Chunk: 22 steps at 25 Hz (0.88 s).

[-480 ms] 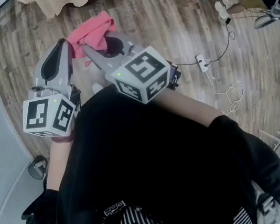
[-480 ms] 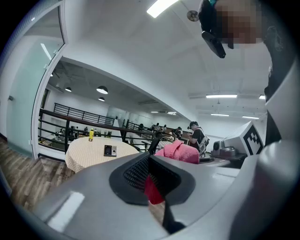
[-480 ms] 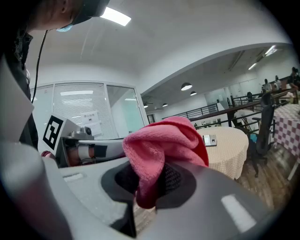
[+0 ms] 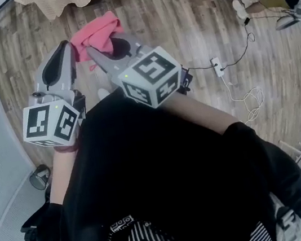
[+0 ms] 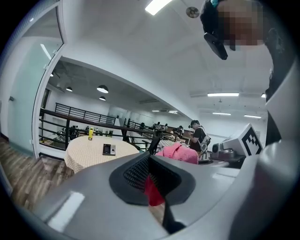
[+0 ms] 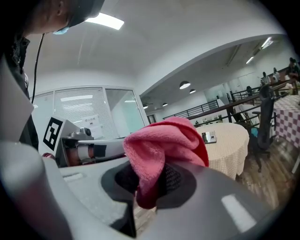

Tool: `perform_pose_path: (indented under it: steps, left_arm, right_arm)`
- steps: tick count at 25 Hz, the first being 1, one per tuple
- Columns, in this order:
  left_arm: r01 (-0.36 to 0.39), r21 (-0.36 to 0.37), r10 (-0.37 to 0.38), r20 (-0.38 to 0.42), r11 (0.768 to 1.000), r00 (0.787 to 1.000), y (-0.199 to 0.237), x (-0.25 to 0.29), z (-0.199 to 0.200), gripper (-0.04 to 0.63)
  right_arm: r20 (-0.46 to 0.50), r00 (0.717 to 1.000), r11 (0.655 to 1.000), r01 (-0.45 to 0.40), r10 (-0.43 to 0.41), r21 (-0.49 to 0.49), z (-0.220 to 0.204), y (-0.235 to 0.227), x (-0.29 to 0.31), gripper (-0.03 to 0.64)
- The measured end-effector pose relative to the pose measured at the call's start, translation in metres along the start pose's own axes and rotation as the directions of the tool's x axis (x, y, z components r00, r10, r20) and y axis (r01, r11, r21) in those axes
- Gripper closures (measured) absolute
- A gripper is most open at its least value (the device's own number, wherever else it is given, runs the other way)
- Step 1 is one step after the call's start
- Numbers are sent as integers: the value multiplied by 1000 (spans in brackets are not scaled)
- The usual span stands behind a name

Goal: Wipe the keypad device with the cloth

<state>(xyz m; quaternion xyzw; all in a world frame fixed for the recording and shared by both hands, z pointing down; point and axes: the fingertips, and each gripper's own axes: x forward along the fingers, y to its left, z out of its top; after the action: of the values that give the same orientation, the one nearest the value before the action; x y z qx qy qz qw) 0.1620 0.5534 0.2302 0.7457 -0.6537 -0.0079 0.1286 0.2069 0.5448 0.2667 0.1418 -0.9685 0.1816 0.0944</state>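
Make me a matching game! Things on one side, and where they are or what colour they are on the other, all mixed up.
Things:
1. cloth
2. keypad device
3. bottle
4. power strip

Descriptions:
A. white, lying on the wooden floor
B. yellow, standing upright
C. pink, pinched in the right gripper
D. lying flat on the cream tablecloth

Pairs: 1-C, 2-D, 3-B, 4-A
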Motion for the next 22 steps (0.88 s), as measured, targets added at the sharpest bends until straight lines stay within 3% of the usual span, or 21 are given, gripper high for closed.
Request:
perform_pose_path:
  steps: [6,10,16,22]
  left_arm:
    - [0,-21,0,3,1000,1000,-23,12,-3,607]
    - [12,-26,-11,18,1000,1000,-49,23,-2,606]
    - [-50,-1,50,-24,999,998,-69,38,-11,606]
    - [-39,18,40,-41,999,998,-96,54,-11,606]
  right_arm:
    - [-23,1000,1000,-18,18,-1,-10,-18,-13,545]
    - [-42,999,998,-22,24,52,-22,-39,-29,545]
    - [-14,997,993,-70,71,97,-21,-55,-52,545]
    - [30,998,987,-58,54,150,-15,-86,-73,545]
